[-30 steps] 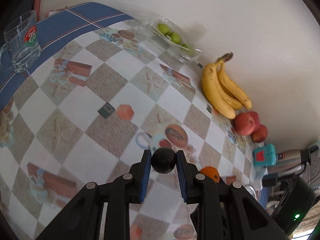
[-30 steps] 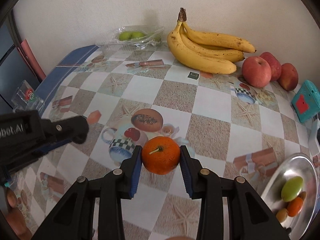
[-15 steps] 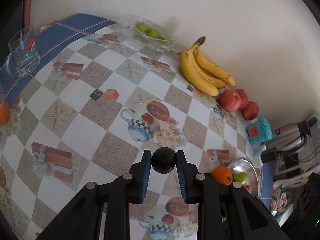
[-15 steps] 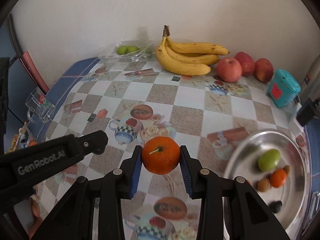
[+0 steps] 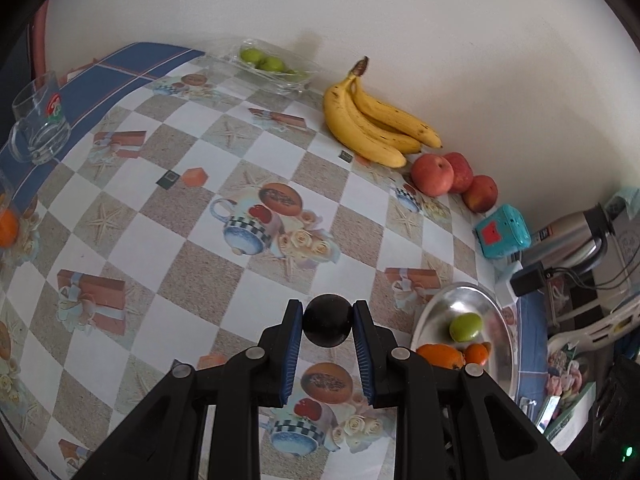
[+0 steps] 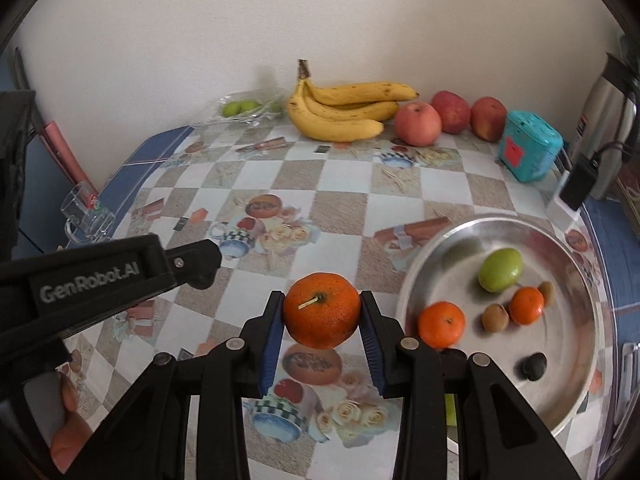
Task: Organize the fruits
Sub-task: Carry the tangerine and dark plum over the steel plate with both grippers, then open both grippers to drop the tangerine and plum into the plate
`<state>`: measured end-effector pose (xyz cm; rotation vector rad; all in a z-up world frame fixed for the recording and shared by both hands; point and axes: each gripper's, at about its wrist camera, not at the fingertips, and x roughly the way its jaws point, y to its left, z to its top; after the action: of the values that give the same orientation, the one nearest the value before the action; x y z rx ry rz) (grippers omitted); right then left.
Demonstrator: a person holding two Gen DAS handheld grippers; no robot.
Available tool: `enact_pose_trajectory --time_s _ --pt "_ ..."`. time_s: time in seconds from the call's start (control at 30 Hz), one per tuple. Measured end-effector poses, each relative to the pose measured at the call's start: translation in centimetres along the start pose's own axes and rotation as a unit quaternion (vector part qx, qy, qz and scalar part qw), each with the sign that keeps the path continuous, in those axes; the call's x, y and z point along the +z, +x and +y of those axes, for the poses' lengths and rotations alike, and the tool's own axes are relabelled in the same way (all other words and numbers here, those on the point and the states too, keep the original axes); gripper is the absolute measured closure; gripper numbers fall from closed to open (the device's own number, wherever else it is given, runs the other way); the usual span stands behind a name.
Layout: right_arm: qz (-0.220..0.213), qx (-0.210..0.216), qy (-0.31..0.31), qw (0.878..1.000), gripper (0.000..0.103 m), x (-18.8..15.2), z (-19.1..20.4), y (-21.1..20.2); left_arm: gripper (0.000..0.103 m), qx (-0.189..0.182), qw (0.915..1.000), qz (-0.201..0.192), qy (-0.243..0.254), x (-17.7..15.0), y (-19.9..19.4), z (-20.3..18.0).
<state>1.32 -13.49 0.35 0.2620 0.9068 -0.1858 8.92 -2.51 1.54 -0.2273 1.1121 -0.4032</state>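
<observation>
Metal plate (image 6: 576,396) partly behind right tool (image 6: 322,312).

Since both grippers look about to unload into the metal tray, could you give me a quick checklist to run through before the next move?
1. Right gripper holds the orange squarely between both pads: ok.
2. Left gripper holds the dark round fruit between both pads: ok.
3. Free space in the metal tray for two more pieces; its upper left part is bare: ok.
4. Orange is over the tray: not ok, it hangs left of the rim.
5. Small orange near the tray's left rim lies close to the right gripper's way in: not ok.
6. Height of either fruit above the tablecloth: cannot tell.
</observation>
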Motion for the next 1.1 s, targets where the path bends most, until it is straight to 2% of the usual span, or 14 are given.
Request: enact_pose_trajectory --time_s 0.2,0.3,0.47,0.67,0.87,1.1 --pt "0.009 -0.031 0.033 0.999 0.065 -0.1 -3.7 -0.3 0.076 -0.003 0.9996 0.014 0.023 -0.9 0.9 -1.9" --pt "0.015 -0.052 0.065 0.996 0.065 -0.3 -6.6 -0.5 0.076 -0.012 0.9981 0.029 0.053 -1.9 1.7 -4.0" --pt "0.021 -0.079 0.112 0.990 0.065 -0.7 -10.9 -1.4 0.076 -0.043 0.9924 0.060 0.099 -4.1 3.2 -7.7" --pt "0.029 -0.085 0.161 0.983 0.064 -1.5 -14.7 -2.0 0.076 -0.053 0.9846 0.067 0.152 -6.0 4.9 -11.0" --pt "0.054 -0.079 0.185 0.978 0.064 -2.2 -16.1 -0.8 0.076 -0.072 0.9828 0.076 0.152 -6.4 6.6 -11.3" --pt "0.079 -0.074 0.183 0.977 0.064 -2.7 -15.9 0.5 0.074 -0.072 0.9835 0.098 0.134 -6.5 8.1 -10.7"
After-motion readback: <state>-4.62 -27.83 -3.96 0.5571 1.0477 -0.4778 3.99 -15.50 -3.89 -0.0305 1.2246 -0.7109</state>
